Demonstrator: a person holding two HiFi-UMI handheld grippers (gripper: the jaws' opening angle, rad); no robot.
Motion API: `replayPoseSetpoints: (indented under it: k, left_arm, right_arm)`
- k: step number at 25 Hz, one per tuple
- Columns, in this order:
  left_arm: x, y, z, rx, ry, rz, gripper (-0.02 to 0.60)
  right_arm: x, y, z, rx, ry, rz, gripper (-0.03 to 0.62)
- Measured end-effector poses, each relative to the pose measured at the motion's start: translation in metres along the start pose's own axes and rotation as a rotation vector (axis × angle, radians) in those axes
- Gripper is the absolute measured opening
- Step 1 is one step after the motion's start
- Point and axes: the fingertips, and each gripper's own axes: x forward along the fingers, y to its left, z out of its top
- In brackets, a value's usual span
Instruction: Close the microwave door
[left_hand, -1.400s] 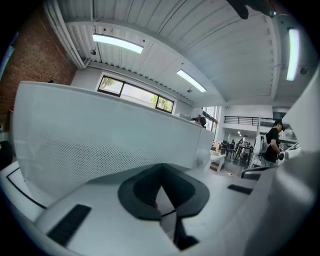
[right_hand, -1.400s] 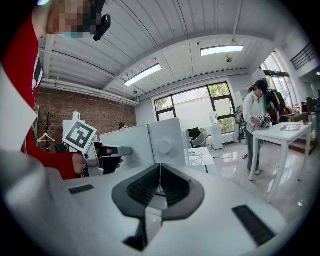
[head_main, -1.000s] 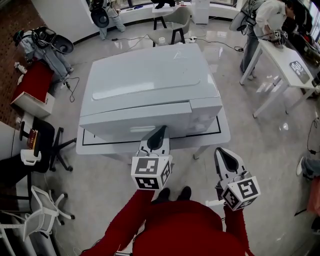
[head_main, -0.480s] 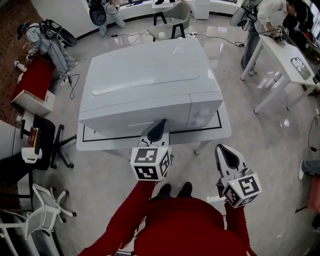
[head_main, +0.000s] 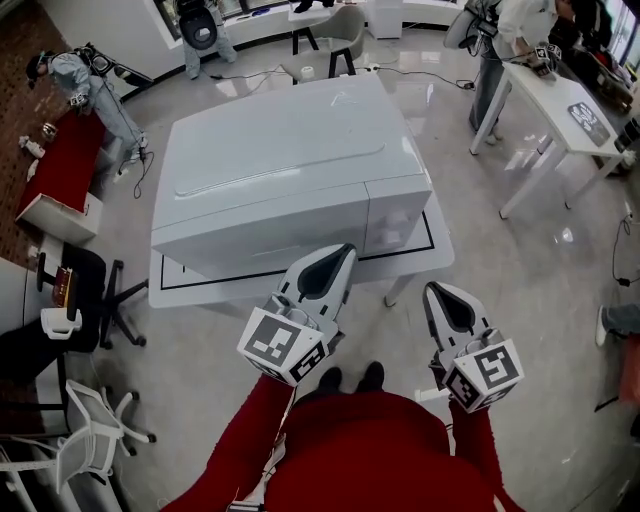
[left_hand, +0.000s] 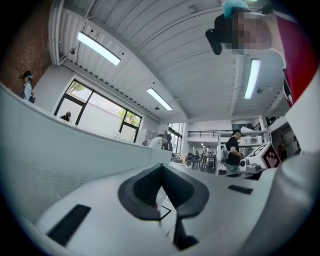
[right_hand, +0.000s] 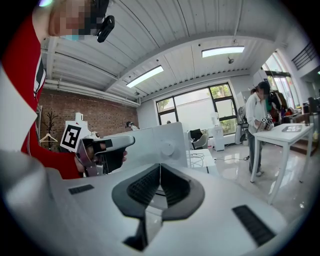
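Note:
The white microwave (head_main: 280, 170) stands on a low white table (head_main: 440, 262), its door (head_main: 255, 238) lying flush with the control panel (head_main: 400, 212). My left gripper (head_main: 340, 256) is shut and empty, raised just in front of the door's right part and not touching it. In the left gripper view the microwave's front (left_hand: 55, 155) fills the left side, beside the shut left gripper (left_hand: 161, 167). My right gripper (head_main: 432, 291) is shut and empty, off the table's front right corner. The right gripper view shows the right gripper (right_hand: 160, 167), the microwave (right_hand: 162, 142) and the left gripper (right_hand: 102, 150).
A white side table (head_main: 560, 110) stands at the right with a person (head_main: 505, 30) next to it. Office chairs (head_main: 85, 300) and a red box (head_main: 60, 165) are at the left. A stool (head_main: 330, 35) sits behind the microwave. My feet (head_main: 350, 380) are below the table's edge.
The door went from slightly ajar to flush with the panel. My left gripper rose, swung its tip rightward and came off the door. The right gripper stayed put.

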Motion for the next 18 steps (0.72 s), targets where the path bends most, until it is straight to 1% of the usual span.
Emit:
replayPoseSetpoints:
  k: [2,5,8,13,18]
  left_arm:
    - [-0.003,-0.009,0.001,0.046,0.01,-0.022,0.009]
    - [-0.011,-0.019,-0.004,0.075,0.024,-0.047,0.009]
    - [-0.021,-0.027,-0.01,0.067,0.036,-0.06,0.009]
    - [-0.039,-0.038,-0.022,0.035,0.06,-0.056,0.009]
    - [-0.047,-0.05,-0.03,0.038,0.089,-0.065,0.009]
  right_arm:
    - [-0.003,0.0,0.002,0.002,-0.008,-0.002,0.014]
    - [-0.009,0.003,0.004,0.006,-0.022,0.001,0.014]
    - [-0.015,0.007,0.005,-0.002,-0.032,0.013,0.015]
    - [-0.025,0.015,0.006,-0.007,-0.054,0.024,0.014]
    - [-0.032,0.019,0.002,-0.002,-0.055,0.022,0.014]
